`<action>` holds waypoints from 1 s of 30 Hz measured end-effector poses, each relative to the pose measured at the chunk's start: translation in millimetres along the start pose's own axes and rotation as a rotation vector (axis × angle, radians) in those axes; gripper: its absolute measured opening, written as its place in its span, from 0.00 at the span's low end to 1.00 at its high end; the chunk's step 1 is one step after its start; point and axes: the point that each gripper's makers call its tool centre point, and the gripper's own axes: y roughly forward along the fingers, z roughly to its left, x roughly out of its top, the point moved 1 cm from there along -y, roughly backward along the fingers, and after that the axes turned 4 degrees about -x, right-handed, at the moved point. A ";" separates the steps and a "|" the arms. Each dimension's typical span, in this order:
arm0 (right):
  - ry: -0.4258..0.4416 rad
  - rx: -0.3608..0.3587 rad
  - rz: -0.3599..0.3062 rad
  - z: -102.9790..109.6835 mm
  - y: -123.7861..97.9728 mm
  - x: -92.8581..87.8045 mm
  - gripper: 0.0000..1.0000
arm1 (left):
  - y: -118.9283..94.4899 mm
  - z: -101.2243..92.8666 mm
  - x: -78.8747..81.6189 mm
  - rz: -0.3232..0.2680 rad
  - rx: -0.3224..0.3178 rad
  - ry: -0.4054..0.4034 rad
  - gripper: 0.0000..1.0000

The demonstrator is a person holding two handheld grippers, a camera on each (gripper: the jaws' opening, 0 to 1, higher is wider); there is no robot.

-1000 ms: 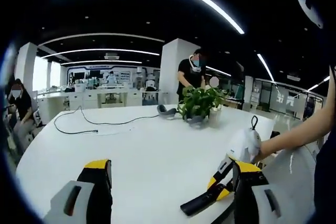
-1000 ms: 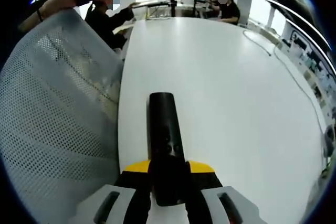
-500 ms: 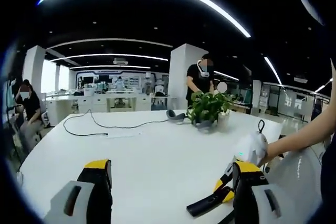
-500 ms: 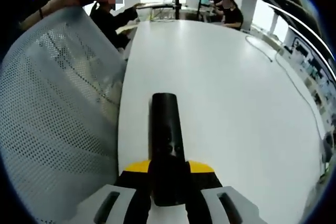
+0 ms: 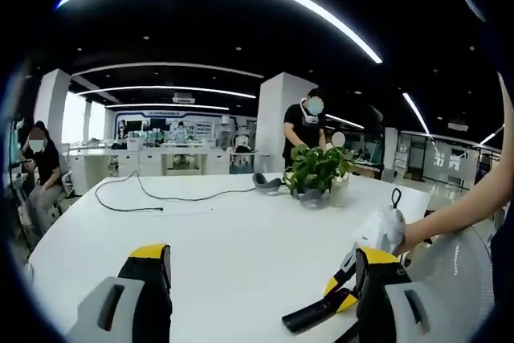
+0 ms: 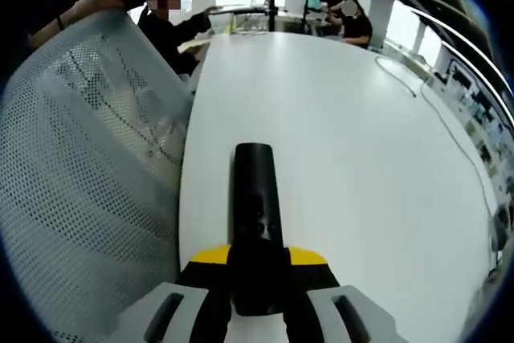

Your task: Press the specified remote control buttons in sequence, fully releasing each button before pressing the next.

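Observation:
A long black remote control (image 6: 256, 214) points away from me over the white table (image 6: 361, 158) in the right gripper view. My right gripper (image 6: 259, 283) is shut on its near end, yellow-tipped jaws pressed to both sides. In the left gripper view the same remote (image 5: 315, 314) sticks out leftward from the right gripper (image 5: 345, 279), held by a person's hand (image 5: 409, 234). My left gripper (image 5: 261, 295) stands open above the table with nothing between its jaws, the remote just inside its right jaw.
A white mesh chair back (image 6: 88, 174) stands close along the table's left edge. A potted plant (image 5: 315, 168), a headset (image 5: 265, 182) and a black cable (image 5: 152, 197) lie on the far half of the table. People sit and stand around the room.
The left gripper view has tilted slightly, shifting the room. The remote stays held in the right gripper, hardly moved.

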 end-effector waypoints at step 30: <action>-0.007 0.041 -0.046 -32.9 3.1 7.3 0.21 | 0.3 6.6 -7.2 0.032 0.021 0.007 1.00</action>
